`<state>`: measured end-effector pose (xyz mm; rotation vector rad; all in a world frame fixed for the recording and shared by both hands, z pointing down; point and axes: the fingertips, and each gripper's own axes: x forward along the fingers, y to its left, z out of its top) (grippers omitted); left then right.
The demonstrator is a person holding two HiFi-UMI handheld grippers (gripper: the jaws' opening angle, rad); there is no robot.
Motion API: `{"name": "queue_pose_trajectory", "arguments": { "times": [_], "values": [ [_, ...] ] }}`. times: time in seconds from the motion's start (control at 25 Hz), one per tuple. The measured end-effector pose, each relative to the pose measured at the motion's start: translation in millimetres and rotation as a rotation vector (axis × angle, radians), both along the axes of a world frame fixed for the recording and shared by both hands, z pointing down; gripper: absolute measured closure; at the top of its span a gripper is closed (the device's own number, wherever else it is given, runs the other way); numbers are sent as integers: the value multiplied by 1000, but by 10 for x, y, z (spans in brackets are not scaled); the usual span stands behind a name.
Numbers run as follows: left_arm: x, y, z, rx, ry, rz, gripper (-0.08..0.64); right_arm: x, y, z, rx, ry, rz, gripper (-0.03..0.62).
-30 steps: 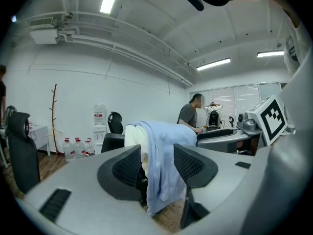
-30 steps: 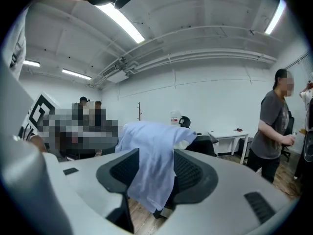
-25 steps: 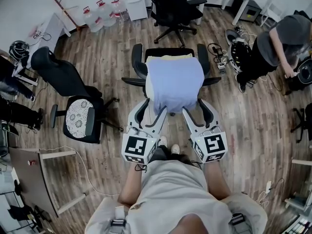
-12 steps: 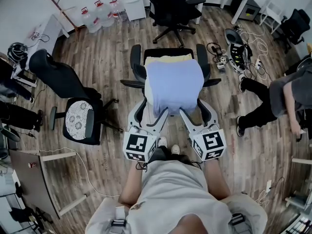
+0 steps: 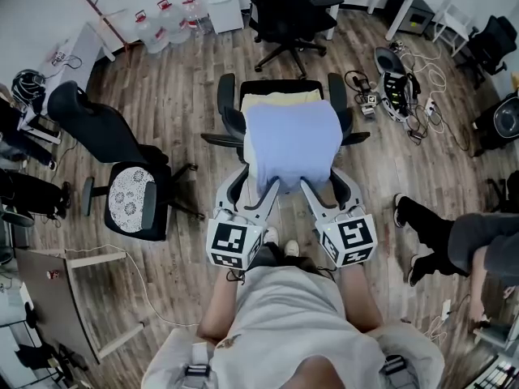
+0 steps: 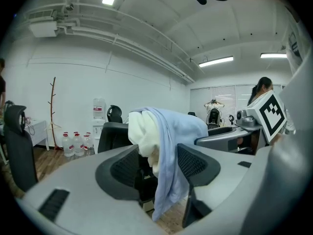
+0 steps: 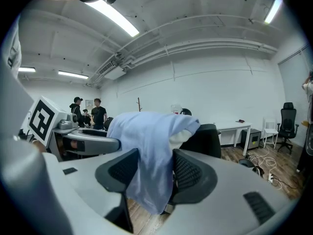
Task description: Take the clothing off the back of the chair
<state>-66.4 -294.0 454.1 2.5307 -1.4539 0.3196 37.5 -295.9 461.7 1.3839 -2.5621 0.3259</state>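
While light-blue garment (image 5: 290, 140) drapes over backrest of black office chair (image 5: 229, 96), cream garment (image 5: 280, 98) lies beneath it. Blue hem hangs between jaws of left gripper (image 6: 160, 163) and right gripper (image 7: 155, 170). Both jaw pairs have just been closing slightly, stand wide apart, nothing clamped.

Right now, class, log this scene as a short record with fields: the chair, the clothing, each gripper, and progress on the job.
seat: black chair, back toward the person
clothing: blue garment draped over the chair back, cream garment under it
left: left gripper open, jaws just been closing, blue garment's edge hanging between them, unpinched
right: right gripper the same
progress: clothing not yet lifted off
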Motion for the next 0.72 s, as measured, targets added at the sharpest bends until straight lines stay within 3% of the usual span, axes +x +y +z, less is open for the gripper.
{"name": "queue_pose_trajectory", "arguments": {
  "times": [0.32,0.72],
  "values": [
    [52,-7,2,-5,6,19,401,3,-8,-18,14,18,-4,405],
    [115,44,-30,5,4,47,465,-16,40,-84,35,2,-7,499]
  ]
}}
